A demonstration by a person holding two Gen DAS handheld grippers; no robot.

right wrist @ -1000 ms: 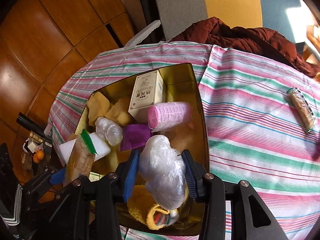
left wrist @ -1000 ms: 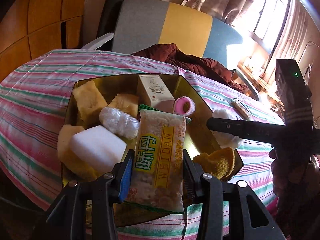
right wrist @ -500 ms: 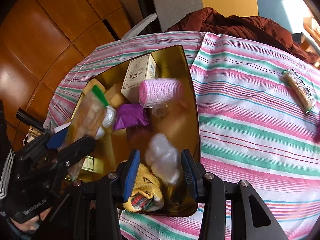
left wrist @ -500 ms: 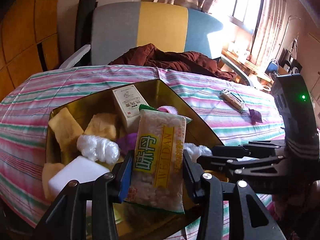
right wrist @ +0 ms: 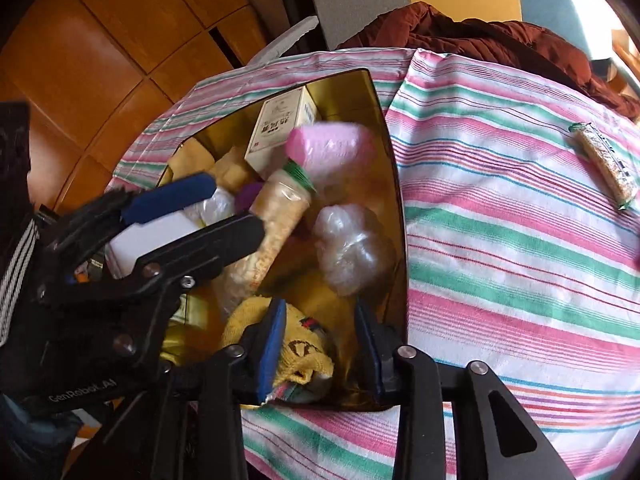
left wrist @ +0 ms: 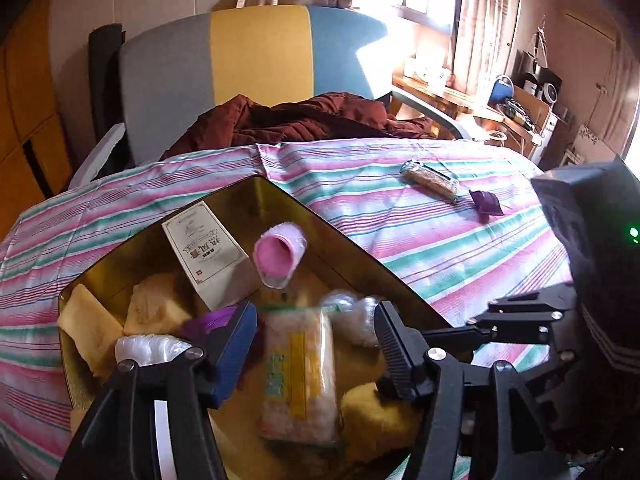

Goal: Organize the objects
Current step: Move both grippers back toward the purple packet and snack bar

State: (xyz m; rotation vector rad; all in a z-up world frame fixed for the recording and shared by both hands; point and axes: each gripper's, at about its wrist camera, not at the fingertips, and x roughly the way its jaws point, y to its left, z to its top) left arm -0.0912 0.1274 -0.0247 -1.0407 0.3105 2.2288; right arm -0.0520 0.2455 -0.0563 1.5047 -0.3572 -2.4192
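Two sets of tongs hang over the gold tin (left wrist: 344, 236). Our left tongs (left wrist: 316, 344), which pinched the rice-snack packet (left wrist: 298, 376) a moment ago, are opening; the packet sits loose between the pads, blurred, dropping into the tin. Our right tongs (right wrist: 320, 340) are drawn nearly together and empty, the plastic bundle (right wrist: 352, 244) released just ahead. Beyond, on the counter (right wrist: 520, 240), a snack bar (right wrist: 606, 164) waits. Motion blur hides the packet's resting place.

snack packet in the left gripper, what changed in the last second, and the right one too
The left gripper is opening: the snack packet, clamped a second ago, now drops free into the gold tin. The right gripper released the plastic-wrapped bundle, which lies in the tin, and stands empty. The white box and pink roll stayed.
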